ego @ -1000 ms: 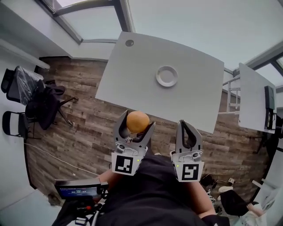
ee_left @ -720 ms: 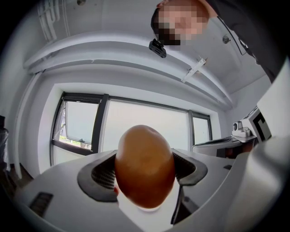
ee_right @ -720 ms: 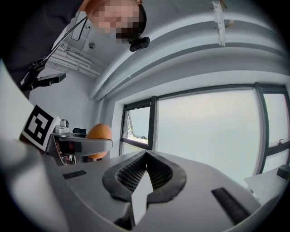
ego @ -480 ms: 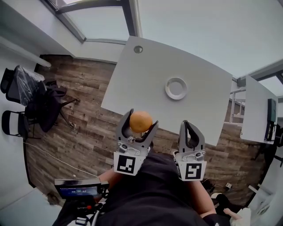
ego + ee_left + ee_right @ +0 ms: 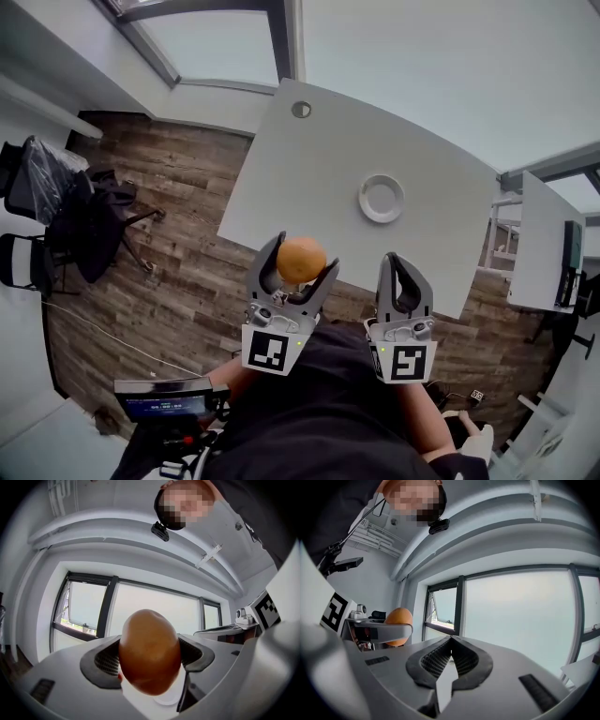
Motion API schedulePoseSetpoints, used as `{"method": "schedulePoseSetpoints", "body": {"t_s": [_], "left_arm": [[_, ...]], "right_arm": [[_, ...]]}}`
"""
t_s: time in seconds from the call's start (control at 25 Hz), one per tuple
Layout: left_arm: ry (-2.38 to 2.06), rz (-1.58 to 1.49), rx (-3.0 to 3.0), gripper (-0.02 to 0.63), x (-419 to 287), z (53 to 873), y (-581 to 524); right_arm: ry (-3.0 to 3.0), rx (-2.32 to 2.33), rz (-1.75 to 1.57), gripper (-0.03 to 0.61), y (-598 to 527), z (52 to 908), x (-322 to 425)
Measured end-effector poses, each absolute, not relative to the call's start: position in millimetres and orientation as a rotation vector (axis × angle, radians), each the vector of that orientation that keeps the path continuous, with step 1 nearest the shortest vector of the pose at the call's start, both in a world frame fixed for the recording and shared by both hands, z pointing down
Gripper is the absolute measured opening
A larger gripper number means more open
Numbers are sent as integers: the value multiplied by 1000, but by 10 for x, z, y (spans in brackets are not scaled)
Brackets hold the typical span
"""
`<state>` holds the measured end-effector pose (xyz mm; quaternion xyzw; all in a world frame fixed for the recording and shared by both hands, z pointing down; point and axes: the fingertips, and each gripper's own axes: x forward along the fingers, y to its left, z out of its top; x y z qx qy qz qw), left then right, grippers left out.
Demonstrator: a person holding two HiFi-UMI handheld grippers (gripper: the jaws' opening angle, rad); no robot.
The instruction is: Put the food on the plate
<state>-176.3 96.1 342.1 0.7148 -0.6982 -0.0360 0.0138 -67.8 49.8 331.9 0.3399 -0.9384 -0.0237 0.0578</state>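
left hand-held gripper [image 5: 300, 255] clamps the round orange food [image 5: 150, 651]; right hand-held gripper [image 5: 401, 267] sits closed and empty.

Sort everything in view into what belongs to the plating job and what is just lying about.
Belongs to the job:
round orange food, gripped in the left tool
white plate, empty, on the white table
right tool, shut and empty

Just lying about:
black chairs
screen device, low left
second desk, far right

- Wood-plank floor [image 5: 169, 234], brown and grey.
- White surface [image 5: 309, 187]; second white table [image 5: 536, 234] at right.
- Black chairs [image 5: 70, 211] at left.
- Dark-framed windows [image 5: 515, 616], pale daylight.
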Motion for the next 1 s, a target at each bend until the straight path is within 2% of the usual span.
{"method": "schedulePoseSetpoints", "body": {"t_s": [1.0], "left_arm": [[-2211,-49,2168,348,-1752,3474,1035]], "right_arm": [[-2848,1022,29,6,421,3483,-551]]}}
